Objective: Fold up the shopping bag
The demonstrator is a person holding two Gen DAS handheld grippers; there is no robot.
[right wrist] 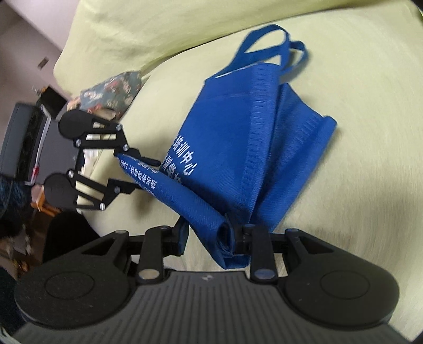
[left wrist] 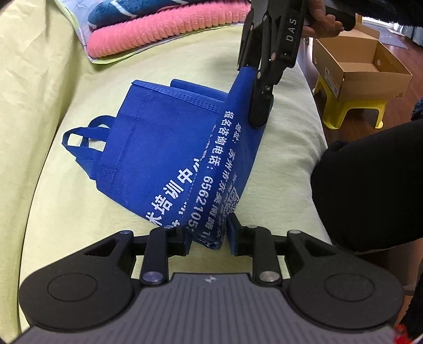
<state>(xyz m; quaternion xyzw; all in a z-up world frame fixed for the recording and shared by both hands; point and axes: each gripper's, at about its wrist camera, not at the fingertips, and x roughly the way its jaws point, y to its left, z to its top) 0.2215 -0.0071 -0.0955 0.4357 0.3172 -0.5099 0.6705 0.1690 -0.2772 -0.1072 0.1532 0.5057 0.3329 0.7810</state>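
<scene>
Shopping bag [left wrist: 148, 148], blue non-woven fabric with white print, is lying partly folded on a pale green cushioned surface [left wrist: 47, 132], its handles [left wrist: 84, 137] trailing off the far end and its near printed edge being lifted clear of the cushion. Handling, judged: light, soft and floppy, creasing readily but prone to springing open; best taken at the corners of the lifted edge, where the layers bunch. Left gripper [left wrist: 208, 238] is pointing steeply downward with one corner of that edge sitting between its jaws; a gap is showing at the right-hand pad, so the hold is looking loose rather than pressed. Right gripper [right wrist: 208, 238] is angling down from the opposite side, pinching the bunched other corner between its closed pads. A person's hand [left wrist: 322, 18] is gripping the right tool's handle.
</scene>
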